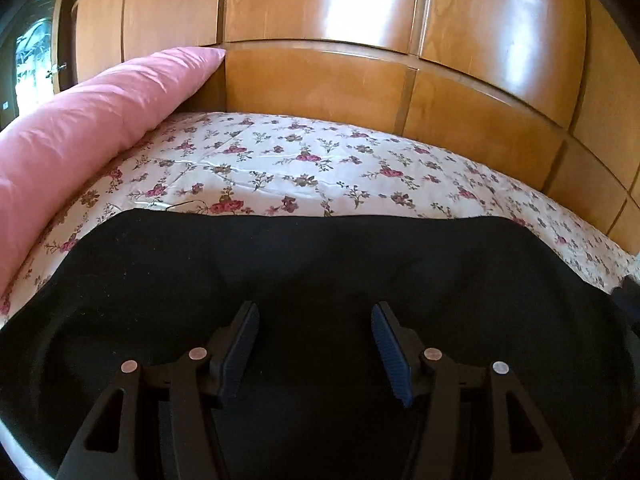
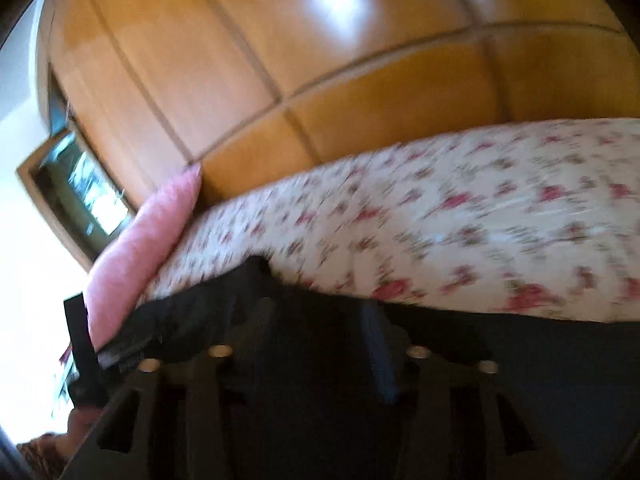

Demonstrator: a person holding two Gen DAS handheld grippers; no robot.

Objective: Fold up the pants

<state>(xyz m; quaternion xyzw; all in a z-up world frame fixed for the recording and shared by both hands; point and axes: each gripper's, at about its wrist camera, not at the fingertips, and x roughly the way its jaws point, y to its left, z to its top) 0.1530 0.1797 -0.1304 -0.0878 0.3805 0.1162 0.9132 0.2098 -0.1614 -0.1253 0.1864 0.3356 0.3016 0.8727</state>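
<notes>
Black fabric pants (image 1: 304, 272) lie flat on the near part of the floral-sheeted bed (image 1: 320, 168), pink pillow (image 1: 88, 132) far left. Left gripper (image 1: 315, 354) is wide apart, empty, above pants. Right gripper (image 2: 320, 344), blurred, looks parted, apparently holding nothing.

Black pants on a flowered bed

The pants (image 1: 304, 280) are plain black; the bedsheet (image 1: 320, 168) is white with small pink-and-green flower sprigs; the pillow (image 1: 92, 128) is solid pink; the wardrobe (image 1: 320, 80) behind is glossy honey-brown wood; the gripper pads (image 1: 390, 354) are dark blue.
</notes>
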